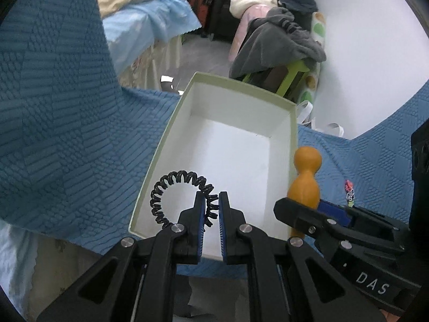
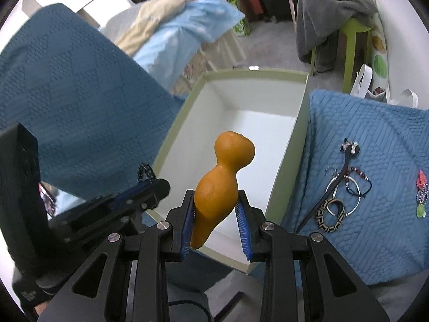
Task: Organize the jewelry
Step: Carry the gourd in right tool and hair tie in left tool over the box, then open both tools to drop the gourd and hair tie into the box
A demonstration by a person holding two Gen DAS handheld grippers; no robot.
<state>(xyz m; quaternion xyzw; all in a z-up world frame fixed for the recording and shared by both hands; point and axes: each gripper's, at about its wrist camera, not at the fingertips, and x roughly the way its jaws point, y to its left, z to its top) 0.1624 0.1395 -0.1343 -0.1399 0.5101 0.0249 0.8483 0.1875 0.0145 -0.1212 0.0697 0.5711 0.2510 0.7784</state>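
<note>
Left gripper (image 1: pixel 212 209) fingers clenched on black coil bracelet (image 1: pixel 171 187), right gripper (image 2: pixel 214 209) gripping orange gourd (image 2: pixel 219 182), both over open box (image 1: pixel 293 123) near bed's edge; risk: slick gourd slipping, landing outside the box

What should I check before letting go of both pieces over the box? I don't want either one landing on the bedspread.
1. Left gripper shut on the black spiral hair tie: ok.
2. Right gripper shut on the orange gourd-shaped piece: ok.
3. White box open, nothing inside: ok.
4. Hair tie over the box's inside: ok, near its corner.
5. Gourd piece clear of the box rim: cannot tell; the left view shows it at the rim, the right view over the inside.
6. Remaining jewelry on the blue bedspread, clear of the box: ok.
</note>
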